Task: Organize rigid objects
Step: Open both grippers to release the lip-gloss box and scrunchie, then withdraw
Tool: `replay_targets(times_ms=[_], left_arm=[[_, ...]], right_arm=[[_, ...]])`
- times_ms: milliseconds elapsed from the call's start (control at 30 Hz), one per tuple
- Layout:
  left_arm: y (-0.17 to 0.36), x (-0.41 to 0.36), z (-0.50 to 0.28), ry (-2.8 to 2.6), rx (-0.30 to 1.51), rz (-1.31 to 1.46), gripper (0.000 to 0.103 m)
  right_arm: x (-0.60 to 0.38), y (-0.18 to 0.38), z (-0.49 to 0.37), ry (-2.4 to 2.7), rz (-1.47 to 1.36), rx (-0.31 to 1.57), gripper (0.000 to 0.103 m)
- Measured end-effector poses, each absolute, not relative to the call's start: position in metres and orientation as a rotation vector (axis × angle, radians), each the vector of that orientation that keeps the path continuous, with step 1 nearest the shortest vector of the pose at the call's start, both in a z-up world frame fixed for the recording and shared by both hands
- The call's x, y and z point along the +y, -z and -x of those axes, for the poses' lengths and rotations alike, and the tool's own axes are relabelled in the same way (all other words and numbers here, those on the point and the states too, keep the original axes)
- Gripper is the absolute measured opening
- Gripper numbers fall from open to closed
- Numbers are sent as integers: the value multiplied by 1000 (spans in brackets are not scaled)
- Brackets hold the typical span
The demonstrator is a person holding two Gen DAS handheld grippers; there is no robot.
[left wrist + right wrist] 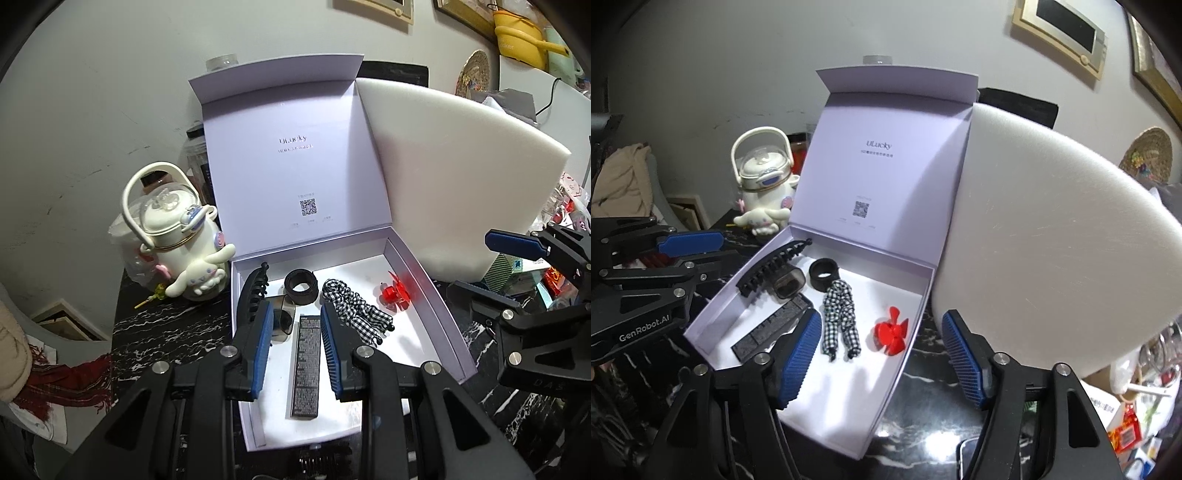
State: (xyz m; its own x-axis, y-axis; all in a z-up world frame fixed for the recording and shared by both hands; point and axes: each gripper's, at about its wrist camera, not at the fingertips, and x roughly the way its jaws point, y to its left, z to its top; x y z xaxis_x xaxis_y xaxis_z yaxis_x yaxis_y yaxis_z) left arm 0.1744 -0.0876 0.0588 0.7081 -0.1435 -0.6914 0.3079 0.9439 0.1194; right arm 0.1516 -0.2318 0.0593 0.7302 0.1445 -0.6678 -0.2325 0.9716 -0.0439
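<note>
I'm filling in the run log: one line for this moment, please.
box: open, lid up | inside: black claw clip, black ring, checked scrunchie, red clip, dark carton | both grippers: above box, holding nothing

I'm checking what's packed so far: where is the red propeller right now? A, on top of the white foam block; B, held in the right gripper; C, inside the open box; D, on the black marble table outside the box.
C: the red propeller lies on the white floor of the open box, beside the checkered hair tie, with nothing gripping it.
</note>
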Motion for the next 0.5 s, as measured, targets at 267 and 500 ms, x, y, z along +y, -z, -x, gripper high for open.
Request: replay_targets(times_ms=[267, 500], left_arm=[[-62, -76, -145, 256, 726, -212, 89], [-68, -70, -113, 266, 700, -201, 103]], right_arm=[[-226, -64, -128, -218, 127, 713, 77], [-222, -65, -106, -230, 123, 706, 79]])
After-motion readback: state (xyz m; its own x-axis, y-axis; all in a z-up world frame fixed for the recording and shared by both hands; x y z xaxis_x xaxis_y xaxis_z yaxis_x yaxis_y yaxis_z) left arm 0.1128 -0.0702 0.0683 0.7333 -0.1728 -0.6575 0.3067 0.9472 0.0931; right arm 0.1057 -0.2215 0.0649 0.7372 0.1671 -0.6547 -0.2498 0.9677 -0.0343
